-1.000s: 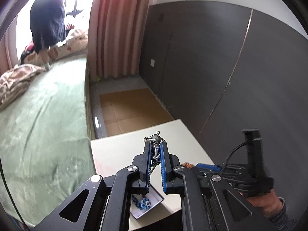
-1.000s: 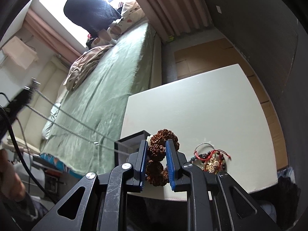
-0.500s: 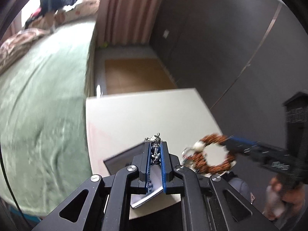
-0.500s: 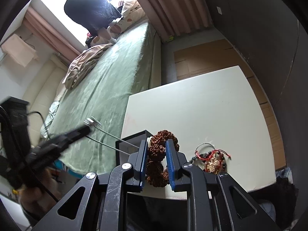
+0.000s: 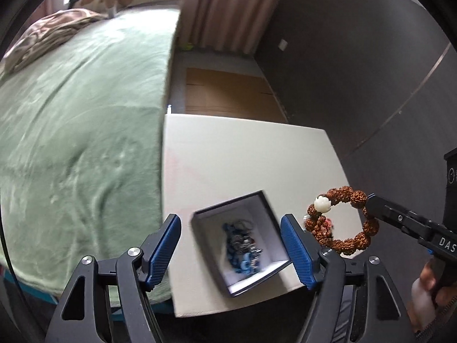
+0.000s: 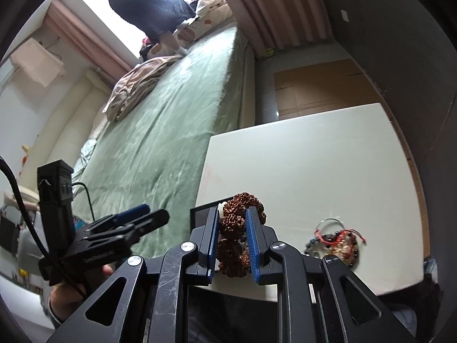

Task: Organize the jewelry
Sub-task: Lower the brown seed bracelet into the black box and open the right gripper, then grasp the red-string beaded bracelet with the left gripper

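The brown rudraksha bead bracelet (image 5: 340, 220), knobbly with one white carved bead, hangs in the air to the right of the box, clamped at its far side between the blue pads of the right claw (image 6: 232, 238); in the right wrist view the beads fill the narrow gap between the pads. The small dark jewelry box (image 5: 242, 243) with a white lining sits open near the front edge of the white bench (image 5: 242, 160). Inside it lies a blurred heap of blue beads and silver chain (image 5: 242, 250). The left claw (image 5: 230, 250) is spread wide and holds nothing, its pads standing either side of the box as seen from above. Further right on the bench, well apart from the box, rests a tangle of bracelets (image 6: 337, 241) with red cord, dark beads and a thin wire ring. A bed with a green blanket (image 5: 80, 120) runs along the bench's left side.
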Motion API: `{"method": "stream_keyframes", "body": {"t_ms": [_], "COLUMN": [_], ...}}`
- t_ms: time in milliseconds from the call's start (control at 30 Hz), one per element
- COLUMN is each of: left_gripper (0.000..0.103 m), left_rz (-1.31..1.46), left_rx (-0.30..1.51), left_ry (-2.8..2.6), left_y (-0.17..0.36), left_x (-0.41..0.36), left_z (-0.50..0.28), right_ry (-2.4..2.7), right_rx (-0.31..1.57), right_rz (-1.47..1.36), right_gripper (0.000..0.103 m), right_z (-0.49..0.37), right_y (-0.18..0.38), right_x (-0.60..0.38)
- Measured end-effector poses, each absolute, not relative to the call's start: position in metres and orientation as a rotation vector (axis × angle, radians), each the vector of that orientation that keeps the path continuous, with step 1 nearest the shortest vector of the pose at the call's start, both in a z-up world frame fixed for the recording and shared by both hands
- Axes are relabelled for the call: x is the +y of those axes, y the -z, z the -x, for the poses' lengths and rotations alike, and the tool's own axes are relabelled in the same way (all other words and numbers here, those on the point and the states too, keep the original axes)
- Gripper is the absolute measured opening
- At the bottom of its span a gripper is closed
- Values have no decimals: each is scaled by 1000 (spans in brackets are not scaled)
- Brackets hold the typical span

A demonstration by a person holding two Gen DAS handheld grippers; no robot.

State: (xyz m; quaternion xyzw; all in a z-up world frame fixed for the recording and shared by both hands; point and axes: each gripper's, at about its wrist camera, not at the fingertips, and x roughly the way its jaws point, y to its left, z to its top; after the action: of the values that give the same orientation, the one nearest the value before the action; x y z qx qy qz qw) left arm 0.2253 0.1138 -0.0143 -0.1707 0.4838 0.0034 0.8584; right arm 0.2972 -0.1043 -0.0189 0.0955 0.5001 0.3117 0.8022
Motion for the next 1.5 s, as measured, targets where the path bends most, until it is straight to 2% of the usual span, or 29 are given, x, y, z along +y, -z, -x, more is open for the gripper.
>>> {"method": "stream_keyframes", "body": {"t_ms": [533, 567, 600, 667, 833, 900, 967, 1500], "left_gripper": [73, 73, 73, 73, 73, 73, 73, 73], "left_rz": [470, 473, 477, 476, 449, 441, 432, 331], "left_rx": [1013, 1014, 1014, 1013, 1007, 1003, 1003, 1061], "left_ry": [-159, -160, -161, -158, -128, -110, -89, 128], "left_y": [34, 34, 34, 34, 30, 28, 27, 29], "left_x": [184, 185, 186, 186, 175, 168, 160, 56], "left_z": [-189, -189, -188, -189, -193, -197, -201, -252], "right_ry": [-714, -716, -712, -709, -694, -676, -654, -495], "right_rx": [1141, 1161, 1179, 1191, 1192, 1191, 1182, 1192], "right_rz": [-77, -76, -74, -91, -98, -108, -123, -253], "right_gripper": [21, 25, 34, 43, 49, 60, 67, 69], "right_z": [-302, -303, -304, -304, -302, -302, -301, -300], "right_y": [48, 51, 53, 56, 53, 52, 50, 62], "right_x": [-40, -37, -35, -37, -56, -69, -83, -195]}}
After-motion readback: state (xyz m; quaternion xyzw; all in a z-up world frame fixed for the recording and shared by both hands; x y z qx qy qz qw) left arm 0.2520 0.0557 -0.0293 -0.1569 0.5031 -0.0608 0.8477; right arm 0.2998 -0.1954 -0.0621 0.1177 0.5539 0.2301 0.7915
